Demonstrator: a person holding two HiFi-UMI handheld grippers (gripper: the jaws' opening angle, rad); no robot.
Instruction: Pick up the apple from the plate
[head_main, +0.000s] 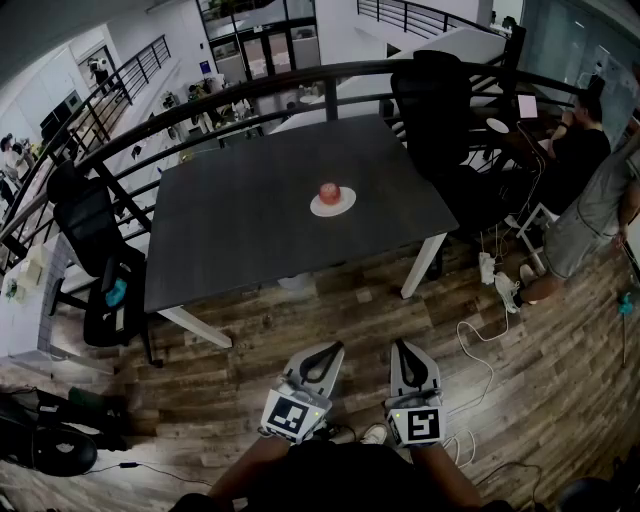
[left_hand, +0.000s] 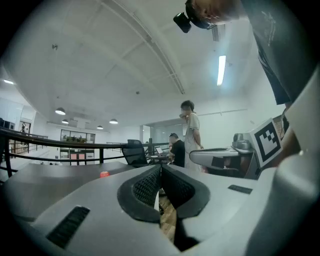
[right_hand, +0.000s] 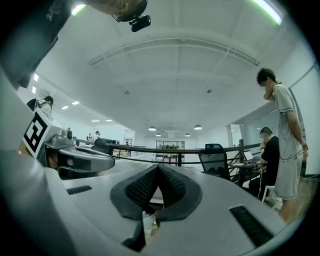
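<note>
A red apple (head_main: 330, 192) sits on a small white plate (head_main: 345, 206) near the middle of a dark table (head_main: 250, 220). In the left gripper view the apple (left_hand: 104, 174) shows as a small red spot far off on the tabletop. Both grippers hang low over the wooden floor, well short of the table. My left gripper (head_main: 325, 352) is shut with nothing between its pads, jaws meeting at the tip (left_hand: 160, 166). My right gripper (head_main: 408, 349) is shut and empty too, its jaws (right_hand: 158, 166) pointing level towards the table.
Black office chairs stand at the table's left (head_main: 100, 270) and far right (head_main: 435, 100). A black railing (head_main: 250, 90) curves behind the table. Two people (head_main: 585, 190) are at the right by a small desk. Cables (head_main: 480, 350) lie on the floor.
</note>
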